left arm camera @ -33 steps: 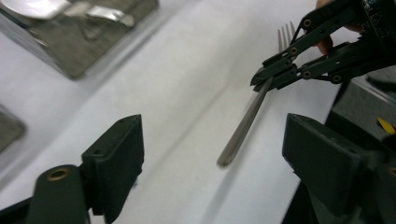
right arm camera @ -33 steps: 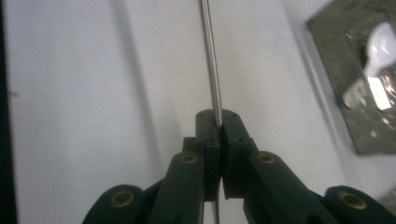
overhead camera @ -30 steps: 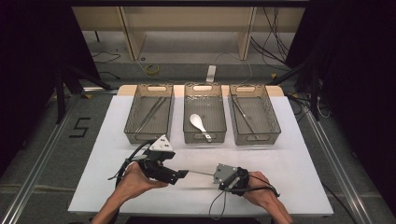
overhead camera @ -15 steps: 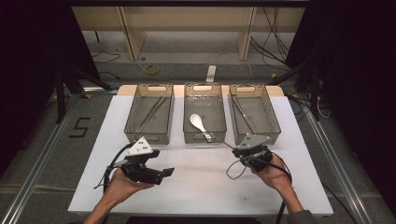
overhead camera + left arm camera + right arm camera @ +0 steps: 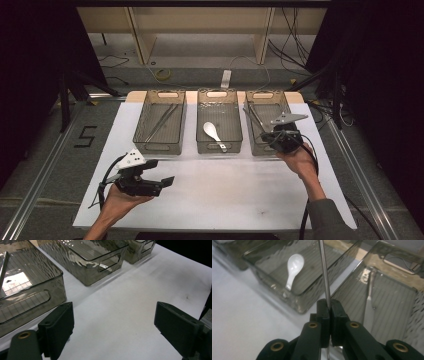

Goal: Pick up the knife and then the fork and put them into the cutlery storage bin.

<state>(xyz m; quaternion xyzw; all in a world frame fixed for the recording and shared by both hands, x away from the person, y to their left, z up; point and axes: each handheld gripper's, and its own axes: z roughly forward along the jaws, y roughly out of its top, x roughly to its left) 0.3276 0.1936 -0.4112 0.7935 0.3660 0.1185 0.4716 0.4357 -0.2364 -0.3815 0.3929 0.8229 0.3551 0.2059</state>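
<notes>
My right gripper [image 5: 268, 134] is shut on a thin metal stick [image 5: 254, 117] and is held at the front wall of the right bin [image 5: 285, 102]. In the right gripper view the closed jaws [image 5: 329, 307] pinch the stick [image 5: 324, 272], which rises over the wall between the middle bin and the right bin [image 5: 387, 295]. My left gripper [image 5: 161, 172] hovers low over the front left of the white table [image 5: 225, 195]. Its jaws [image 5: 113, 325] stand wide open with nothing between them.
Three smoky clear bins stand in a row at the back. The left bin [image 5: 145, 131] holds thin metal sticks [image 5: 162, 120]. A white spoon [image 5: 212, 132] lies in the middle bin [image 5: 220, 96]. A flat metal utensil [image 5: 368, 307] lies in the right bin.
My right gripper has risen from the front middle and moved back and right to the right bin, carrying the stick. My left gripper has drawn away to the front left.
</notes>
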